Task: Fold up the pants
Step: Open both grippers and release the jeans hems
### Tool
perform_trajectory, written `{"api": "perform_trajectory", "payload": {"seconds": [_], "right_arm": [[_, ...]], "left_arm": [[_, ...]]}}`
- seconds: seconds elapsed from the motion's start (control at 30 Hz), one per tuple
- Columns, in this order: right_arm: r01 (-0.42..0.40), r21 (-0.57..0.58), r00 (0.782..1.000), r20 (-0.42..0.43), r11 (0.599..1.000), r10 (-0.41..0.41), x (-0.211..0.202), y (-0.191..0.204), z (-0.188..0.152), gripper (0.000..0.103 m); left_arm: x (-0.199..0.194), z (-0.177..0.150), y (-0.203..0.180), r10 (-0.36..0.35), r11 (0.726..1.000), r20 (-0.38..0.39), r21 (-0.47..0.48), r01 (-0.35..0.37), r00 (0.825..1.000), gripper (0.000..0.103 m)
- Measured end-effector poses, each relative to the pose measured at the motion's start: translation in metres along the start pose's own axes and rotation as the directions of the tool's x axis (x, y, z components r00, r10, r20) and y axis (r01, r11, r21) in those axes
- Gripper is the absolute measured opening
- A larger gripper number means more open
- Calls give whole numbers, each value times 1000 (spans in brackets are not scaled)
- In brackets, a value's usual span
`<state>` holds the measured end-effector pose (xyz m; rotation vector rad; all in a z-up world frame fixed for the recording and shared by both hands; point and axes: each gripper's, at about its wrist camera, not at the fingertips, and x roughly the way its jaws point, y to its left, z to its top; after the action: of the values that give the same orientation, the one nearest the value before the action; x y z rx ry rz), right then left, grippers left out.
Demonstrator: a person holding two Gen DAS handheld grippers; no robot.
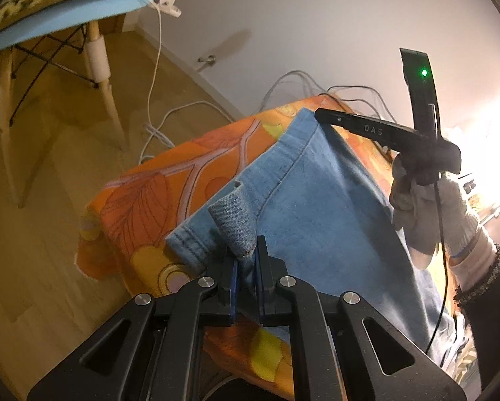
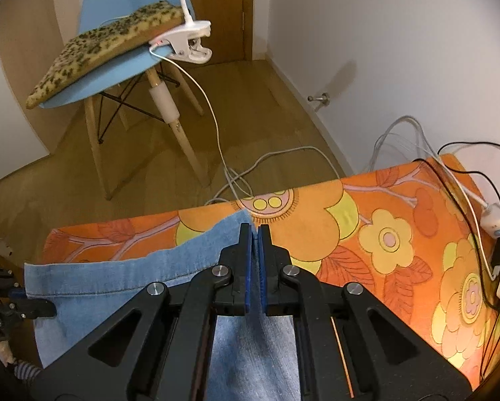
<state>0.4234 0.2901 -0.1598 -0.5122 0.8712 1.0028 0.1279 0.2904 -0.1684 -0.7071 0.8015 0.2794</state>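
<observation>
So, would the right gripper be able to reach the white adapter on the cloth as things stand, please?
Probably not yet: the right gripper is shut on the pants. The white adapter lies off to its right across bare orange cloth.

Pants (image 1: 317,200) on tablecloth (image 2: 367,234); chair (image 2: 116,77) behind.
</observation>
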Motion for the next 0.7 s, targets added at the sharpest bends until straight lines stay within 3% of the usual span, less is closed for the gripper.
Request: {"api": "perform_trajectory", "payload": {"seconds": [0.3, 0.5, 0.6, 0.63, 0.7], "right_arm": [[0, 35, 999, -45, 999, 2, 10, -2, -4, 4], [-6, 137, 1000, 31, 991, 2, -44, -17, -4, 8], [4, 186, 997, 70, 983, -17, -82, -24, -10, 24], [19, 198, 996, 85, 980, -37, -94, -24, -13, 35], [32, 233, 991, 120, 972, -61, -126, -24, -20, 41]], "left_arm": [[-1, 2, -3, 31, 999, -8, 17, -31, 999, 11], [-11, 2, 0, 49, 999, -15, 22, -48, 999, 13], [-20, 3, 5, 84, 996, 2, 24, -84, 996, 23], [-23, 4, 8, 94, 995, 6, 23, -94, 996, 29], [-31, 7, 16, 103, 995, 16, 6, -103, 995, 30]]}}
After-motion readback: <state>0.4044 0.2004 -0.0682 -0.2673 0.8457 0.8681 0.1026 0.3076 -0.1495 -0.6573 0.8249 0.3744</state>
